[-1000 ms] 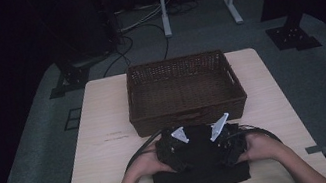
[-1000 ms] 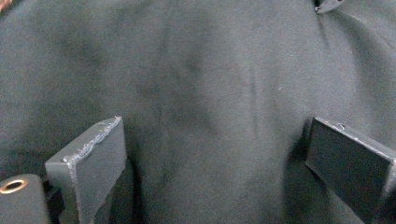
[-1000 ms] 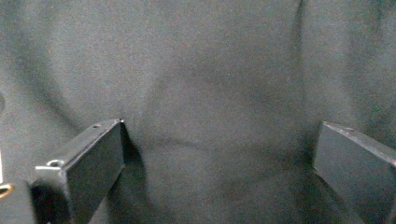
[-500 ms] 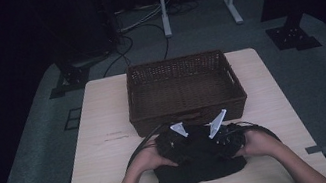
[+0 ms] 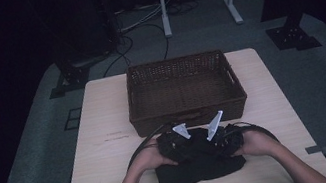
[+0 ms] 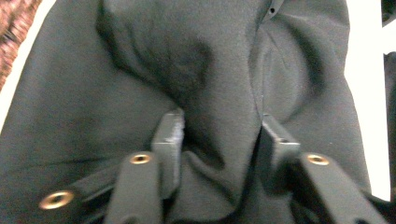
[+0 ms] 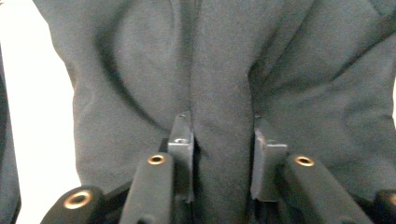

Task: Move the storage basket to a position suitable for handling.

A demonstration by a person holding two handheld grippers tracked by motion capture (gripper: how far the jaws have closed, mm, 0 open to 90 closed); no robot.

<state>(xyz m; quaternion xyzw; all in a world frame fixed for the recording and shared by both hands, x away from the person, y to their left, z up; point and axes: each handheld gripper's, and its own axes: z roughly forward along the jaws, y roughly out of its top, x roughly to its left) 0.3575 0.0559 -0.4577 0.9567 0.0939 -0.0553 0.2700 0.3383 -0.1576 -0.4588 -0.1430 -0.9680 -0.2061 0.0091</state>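
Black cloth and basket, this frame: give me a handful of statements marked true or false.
1. The black cloth lies inside the wicker basket. False: it lies on the table, in front of the basket.
2. The left gripper has a fold of cloth pinched between its jaws. True.
3. The right gripper is wide open above bare table. False: its jaws have just been closing and pinch a fold.
4. Nothing can be seen lying in the basket. True.

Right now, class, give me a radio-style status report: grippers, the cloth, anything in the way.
Left gripper and right gripper have just been closing, each pinching a fold of black cloth. Cloth flat at table's near edge. Wicker basket just beyond, nothing between.
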